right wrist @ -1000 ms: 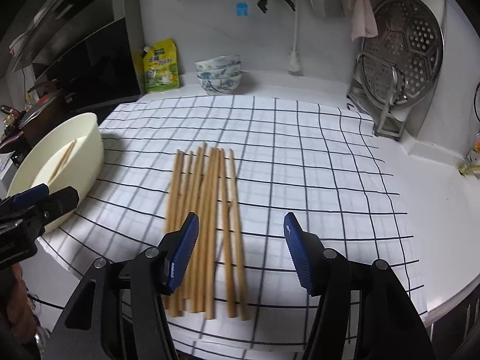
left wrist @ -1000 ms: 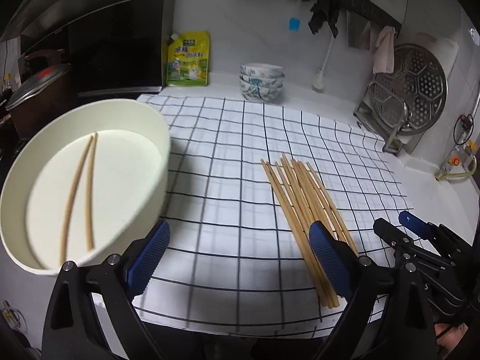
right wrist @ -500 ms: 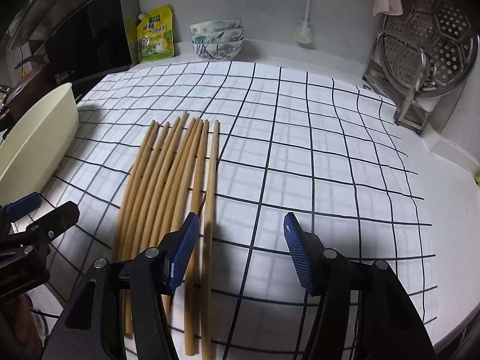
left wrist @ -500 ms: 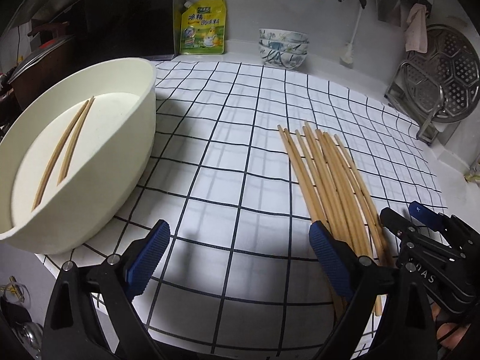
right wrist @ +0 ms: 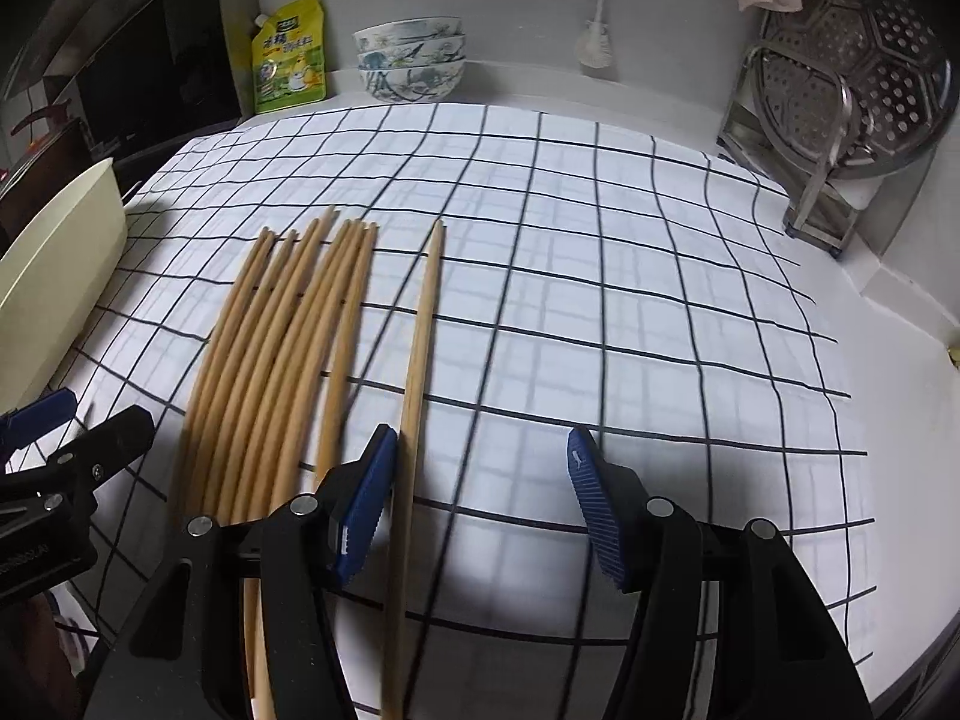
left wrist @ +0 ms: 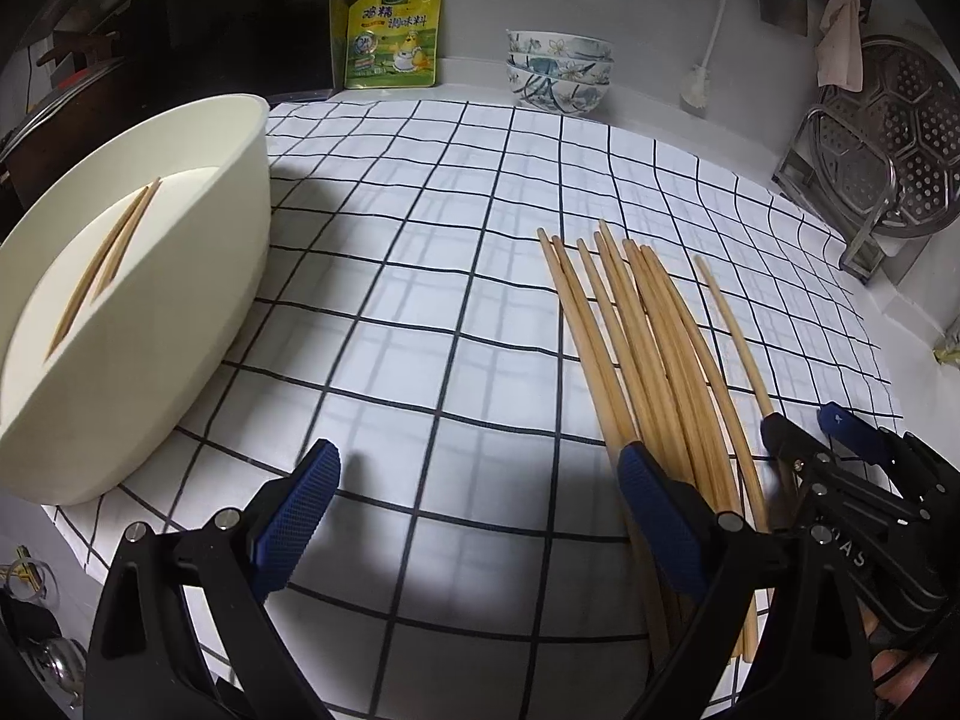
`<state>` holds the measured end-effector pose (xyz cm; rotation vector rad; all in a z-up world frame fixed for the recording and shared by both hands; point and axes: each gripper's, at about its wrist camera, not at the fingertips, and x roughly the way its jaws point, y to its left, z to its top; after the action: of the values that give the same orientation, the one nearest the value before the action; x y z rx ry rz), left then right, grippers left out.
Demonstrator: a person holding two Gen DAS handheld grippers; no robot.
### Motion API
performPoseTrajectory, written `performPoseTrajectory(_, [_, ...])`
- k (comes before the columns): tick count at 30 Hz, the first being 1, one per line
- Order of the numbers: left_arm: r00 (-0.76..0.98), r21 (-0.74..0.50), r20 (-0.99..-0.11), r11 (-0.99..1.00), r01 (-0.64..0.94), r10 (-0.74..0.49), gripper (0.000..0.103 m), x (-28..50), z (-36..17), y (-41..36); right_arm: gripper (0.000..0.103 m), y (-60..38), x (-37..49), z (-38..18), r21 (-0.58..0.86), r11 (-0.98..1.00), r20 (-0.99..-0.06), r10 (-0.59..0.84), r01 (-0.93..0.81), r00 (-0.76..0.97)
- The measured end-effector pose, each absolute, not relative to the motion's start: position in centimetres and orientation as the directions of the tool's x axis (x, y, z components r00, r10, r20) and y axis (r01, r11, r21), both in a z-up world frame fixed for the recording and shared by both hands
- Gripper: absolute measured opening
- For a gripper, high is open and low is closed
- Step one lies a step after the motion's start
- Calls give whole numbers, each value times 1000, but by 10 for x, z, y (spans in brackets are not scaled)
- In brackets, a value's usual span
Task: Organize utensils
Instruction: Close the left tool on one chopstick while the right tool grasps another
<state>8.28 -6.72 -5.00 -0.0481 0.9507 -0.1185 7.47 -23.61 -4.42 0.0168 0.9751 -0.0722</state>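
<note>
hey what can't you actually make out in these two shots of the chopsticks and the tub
- Loose chopsticks: near ends hidden under the right tool, right wrist view; exact count unclear.
- White tub: its wall hides the lower ends of the two chopsticks inside, left wrist view.
- Left tool: open, holding nothing.

A white cloth with a black grid of thin lines [left wrist: 456,276] covers the pale grey surface [right wrist: 900,372] ahead of both pairs of black fingers with ribbed blue pads [right wrist: 366,504], and the bundle of tan wooden chopsticks [right wrist: 282,348] left of the right fingers matches the single tan chopstick [right wrist: 423,324] beside the left blue pad. Left of the left fingers [left wrist: 300,510] the oval cream plastic basin [left wrist: 180,276] holds two chopsticks of the same tan [left wrist: 108,258]. Far beyond the fingers stand a yellow seasoning pouch with green print [left wrist: 393,30], stacked white bowls with a blue-green floral pattern [left wrist: 558,69], a pale pink hanging rag [left wrist: 840,39] and a silver perforated steamer plate with a hexagon pattern [left wrist: 900,138].
</note>
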Motion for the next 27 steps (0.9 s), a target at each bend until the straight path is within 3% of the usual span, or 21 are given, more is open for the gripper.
performPoseTrajectory(23, [573,19,-819,998,55,-16,97,99,-62,-82,57,-239,74,-45,-14,998,-822,-45,59,567])
performPoseTrajectory(25, [574,15,-818,998,60,-22,94,104,-62,-83,56,-237,74,-45,-19,998,-819,-46,53,572])
performPoseTrajectory(26, [578,9,-816,998,63,-29,87,104,-62,-83,53,-236,74,-45,-16,999,-818,-41,50,573])
performPoseTrajectory(27, [581,6,-813,998,68,-35,83,103,-60,-84,47,-236,74,-45,-6,999,-818,-29,42,575])
